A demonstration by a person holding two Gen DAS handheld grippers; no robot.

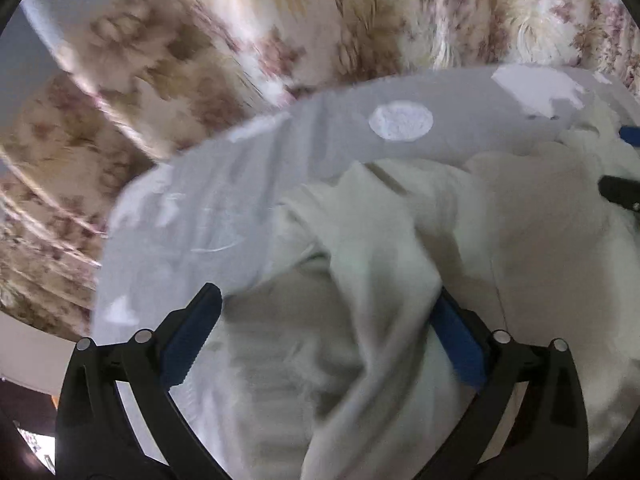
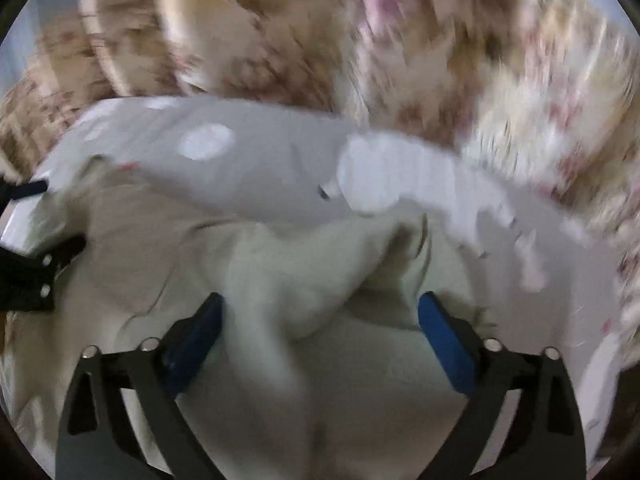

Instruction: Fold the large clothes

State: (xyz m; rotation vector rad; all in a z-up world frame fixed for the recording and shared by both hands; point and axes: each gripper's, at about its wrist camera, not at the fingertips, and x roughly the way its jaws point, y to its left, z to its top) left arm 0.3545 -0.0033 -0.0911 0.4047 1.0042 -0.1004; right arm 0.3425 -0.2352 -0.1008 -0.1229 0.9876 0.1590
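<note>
— Any lettering, labels, brands or numbers to read?
— None legible in either view; only blurred white shapes printed on the grey sheet (image 1: 328, 120).

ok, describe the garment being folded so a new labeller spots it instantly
Start from the grey sheet with white shapes, spread in front of the floral curtain. On it lies a rumpled cream garment, and both the left gripper and the right gripper sit open over its folds. It is the only plain, unpatterned fabric here; the views are too blurred to tell what type of garment it is.
</note>
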